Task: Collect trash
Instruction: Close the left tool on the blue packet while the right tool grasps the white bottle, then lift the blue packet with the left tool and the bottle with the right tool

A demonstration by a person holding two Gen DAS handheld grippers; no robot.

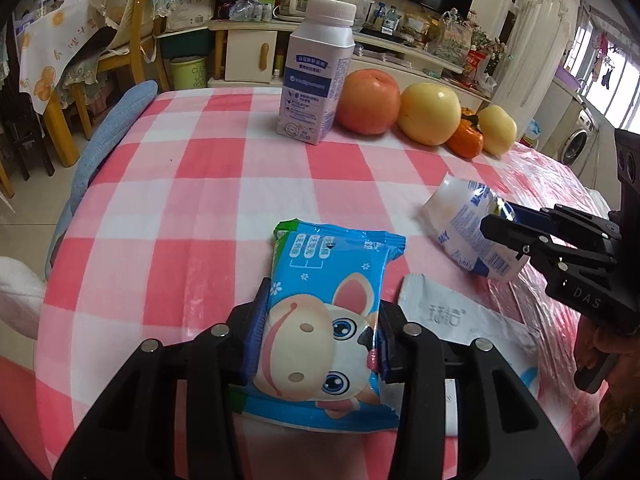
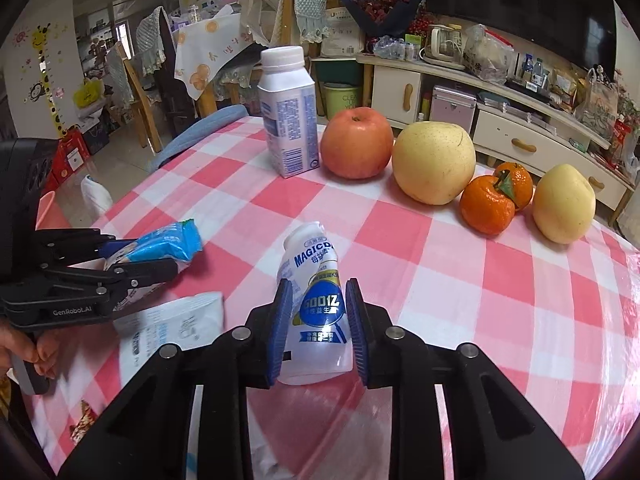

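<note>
We cannot see the near end of the blue snack packet (image 1: 320,328): in the left wrist view it runs in between the fingers toward the camera, and its lower edge overlaps the black frame of our left gripper (image 1: 318,334). The blue pads press both long sides of the packet, so the fingers are closed on it at a middling width. Its long axis runs straight away from us along the fingers, the crimped green-edged end pointing toward the fruit. In the right wrist view only that far end shows, the rest hidden behind the fingers.

Our right gripper (image 2: 318,320) holds the small white drink bottle (image 2: 316,308), pads against both sides of its body. The bottle's long axis runs away from us, leaning left, narrow neck pointing toward the far side of the table (image 2: 500,300) and wide base nearest the camera. Whether either item is lifted or rests on the checked cloth we cannot tell.

A white wrapper (image 1: 460,320) lies flat on the table between the two grippers, its near part cut off by the gripper frame and its print too blurred to read. Beyond stand a milk carton (image 2: 289,120), an apple (image 2: 357,142), two pears and two tangerines.
</note>
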